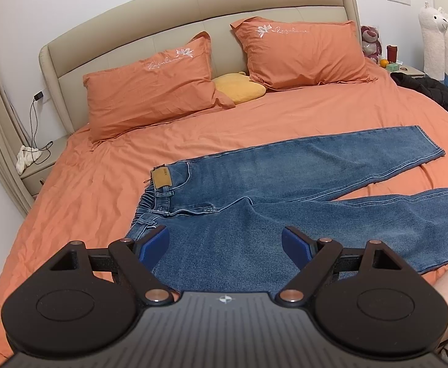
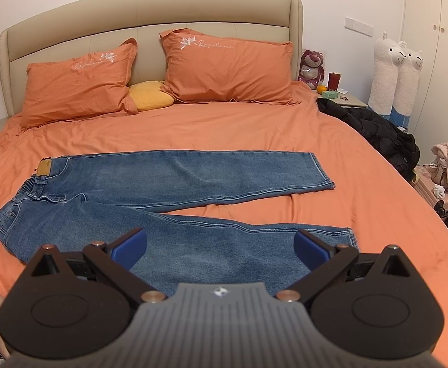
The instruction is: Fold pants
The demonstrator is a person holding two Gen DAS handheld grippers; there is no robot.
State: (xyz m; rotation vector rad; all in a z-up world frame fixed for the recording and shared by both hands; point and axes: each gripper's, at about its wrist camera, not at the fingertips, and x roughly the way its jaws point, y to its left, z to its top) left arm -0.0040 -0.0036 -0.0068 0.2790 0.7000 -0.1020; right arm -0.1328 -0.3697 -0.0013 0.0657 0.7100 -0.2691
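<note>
Across the orange bed [image 2: 254, 128] lie the blue denim pants [image 2: 168, 181], spread flat with the waistband toward the left and the two legs running out to the right in a narrow V. The far leg lies nearly straight across the sheet; the near leg angles toward the foot of the bed, its hem just beyond the right tongs [image 2: 221, 247]. The denim is mid-blue and faded paler along the thighs, with darker seams and stitched hems. A tan leather-look patch [image 1: 161, 178] sits at the waistband, beside a gathered elastic section and a belt loop. The sheet beneath is softly creased cotton.

Left tongs [image 1: 225, 245] hang just above the seat of the pants near the waistband, the blue pads wide apart and holding nothing. Right tongs hang over the near leg, likewise spread wide with nothing between the pads. Both have matte black arms with copper-coloured pivot pins.

At the head of the bed two orange pillows [image 2: 227, 67] with white floral embroidery lean on a padded beige headboard [image 2: 150, 9], with a small yellow cushion [image 2: 150, 96] between them. A black quilted jacket [image 2: 374, 128] lies on the bed's right edge.
</note>
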